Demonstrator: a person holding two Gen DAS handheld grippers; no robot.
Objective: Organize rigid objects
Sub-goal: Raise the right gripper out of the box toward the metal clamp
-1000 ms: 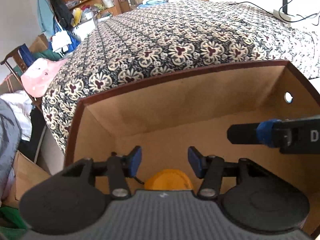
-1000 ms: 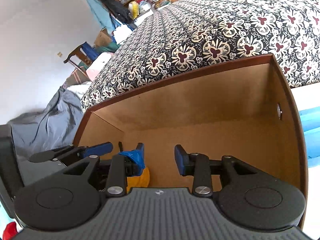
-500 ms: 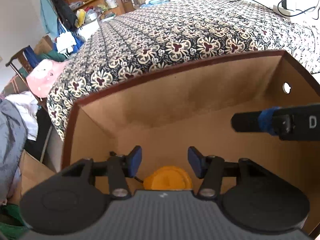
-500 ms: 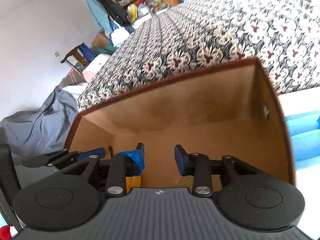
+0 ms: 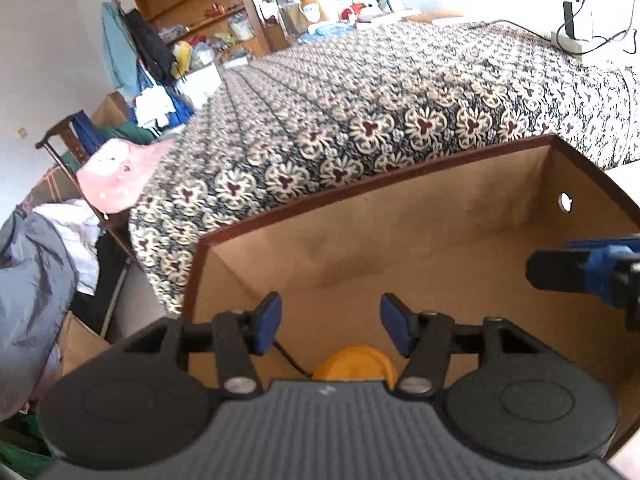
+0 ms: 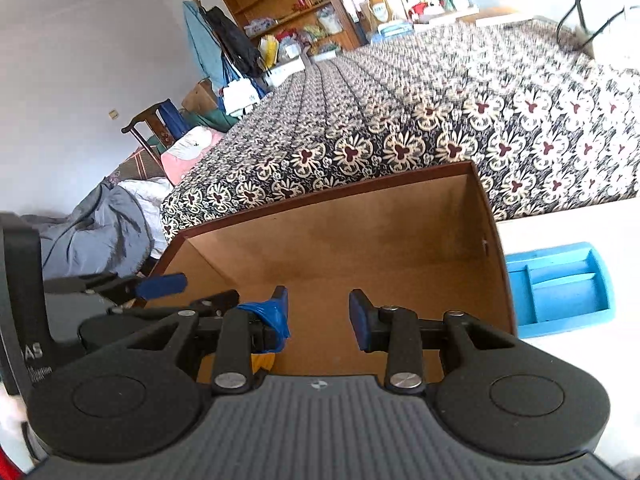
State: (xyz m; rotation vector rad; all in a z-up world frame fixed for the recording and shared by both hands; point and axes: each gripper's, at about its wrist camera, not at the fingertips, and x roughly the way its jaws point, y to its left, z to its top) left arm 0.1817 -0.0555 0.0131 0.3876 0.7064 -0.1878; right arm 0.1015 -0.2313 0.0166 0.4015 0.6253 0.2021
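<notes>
The round yellow plastic thing (image 5: 354,364) lies low on the floor of the brown cardboard box (image 5: 400,240), right under the empty left tongs (image 5: 331,326), which are opening, nearer than the released right tongs (image 6: 318,316).

A big bed (image 5: 400,92) fills the room, spread with a dark floral cover. Beyond it, a wooden bookshelf (image 5: 200,12) crammed with odds and ends, clothes hanging (image 5: 136,48) beside it. White walls (image 6: 80,60), bright daylight at right. A wooden chair (image 6: 152,128) holds a pink cushion (image 5: 120,168); grey bedding (image 6: 100,228) is heaped nearby.
</notes>
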